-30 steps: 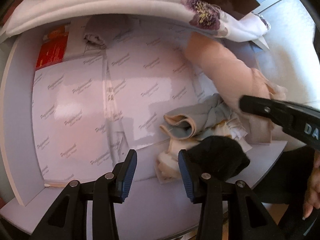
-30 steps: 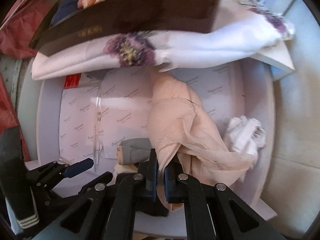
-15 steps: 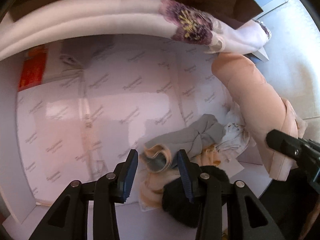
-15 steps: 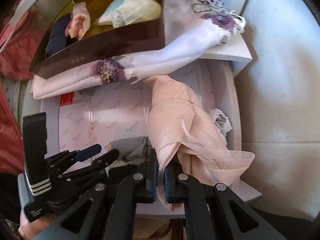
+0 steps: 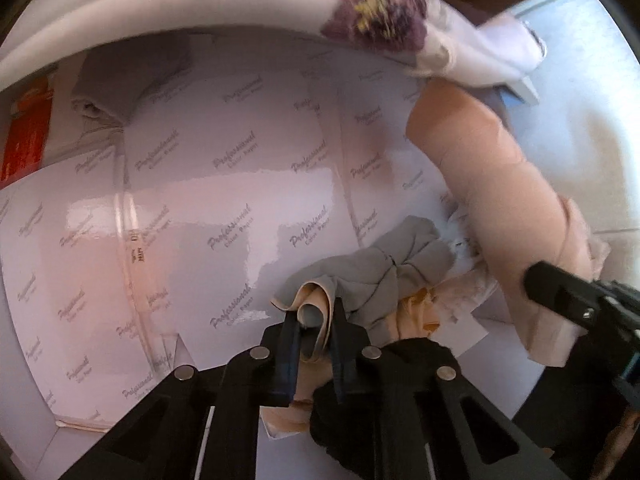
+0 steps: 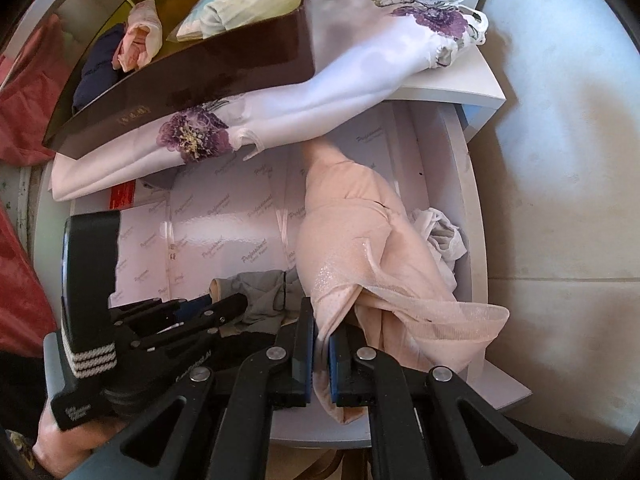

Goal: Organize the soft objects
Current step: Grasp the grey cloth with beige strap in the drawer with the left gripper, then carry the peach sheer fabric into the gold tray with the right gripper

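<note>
Two grippers are working one lower shelf point(image 6: 476, 240): the left gripper point(image 5: 314, 330), wide open a second ago, is now pinching the grey cloth point(image 5: 384, 268) at the shelf's front edge, the right gripper point(image 6: 322, 344) is still clamping the peach garment point(image 6: 352, 232), leaving bare lining paper point(image 5: 224, 184) leftward.

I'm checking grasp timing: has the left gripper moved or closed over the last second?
Yes. The left gripper has advanced across the printed shelf liner and shut on the grey garment, which earlier lay ahead of its open fingers.
</note>
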The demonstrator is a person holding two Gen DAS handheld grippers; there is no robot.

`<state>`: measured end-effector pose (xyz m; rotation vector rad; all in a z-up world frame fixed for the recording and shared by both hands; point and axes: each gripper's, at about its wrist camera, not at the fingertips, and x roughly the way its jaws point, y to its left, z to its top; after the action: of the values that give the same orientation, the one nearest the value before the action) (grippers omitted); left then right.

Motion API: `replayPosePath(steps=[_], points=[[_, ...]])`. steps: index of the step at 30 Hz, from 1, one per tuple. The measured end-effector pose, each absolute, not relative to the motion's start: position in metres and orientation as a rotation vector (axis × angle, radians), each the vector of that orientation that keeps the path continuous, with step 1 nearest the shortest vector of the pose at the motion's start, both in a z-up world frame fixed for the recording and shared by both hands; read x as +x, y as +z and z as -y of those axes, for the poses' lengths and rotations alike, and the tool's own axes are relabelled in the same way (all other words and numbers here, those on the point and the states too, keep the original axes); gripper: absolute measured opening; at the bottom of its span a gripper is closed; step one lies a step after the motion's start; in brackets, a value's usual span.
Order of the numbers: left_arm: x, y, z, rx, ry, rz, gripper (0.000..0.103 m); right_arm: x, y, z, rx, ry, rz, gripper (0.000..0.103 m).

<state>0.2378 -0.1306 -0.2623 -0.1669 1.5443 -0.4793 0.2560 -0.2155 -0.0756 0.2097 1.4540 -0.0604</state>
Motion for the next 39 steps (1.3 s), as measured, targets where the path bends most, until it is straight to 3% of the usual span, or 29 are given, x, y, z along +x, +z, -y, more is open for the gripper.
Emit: replayPosePath(steps=[10,18,39], points=[[0.23,-0.237,0.073,-0.36,-0.291,-1.48,0.011,0.251,-0.07,0.207,0.181,-0.033,-1.436,0.006],[0.21,-0.224,0.034,-0.342,-0.119,-1.457,0.011,0.24,-0.056,0.191,0.15,0.023,-1.424,0.006],[0.197,-0.272,0.025,-0.253,0.013,-1.587,0.011,0.198,0.031,0.173,0.182,0.247,-1.27,0.006]])
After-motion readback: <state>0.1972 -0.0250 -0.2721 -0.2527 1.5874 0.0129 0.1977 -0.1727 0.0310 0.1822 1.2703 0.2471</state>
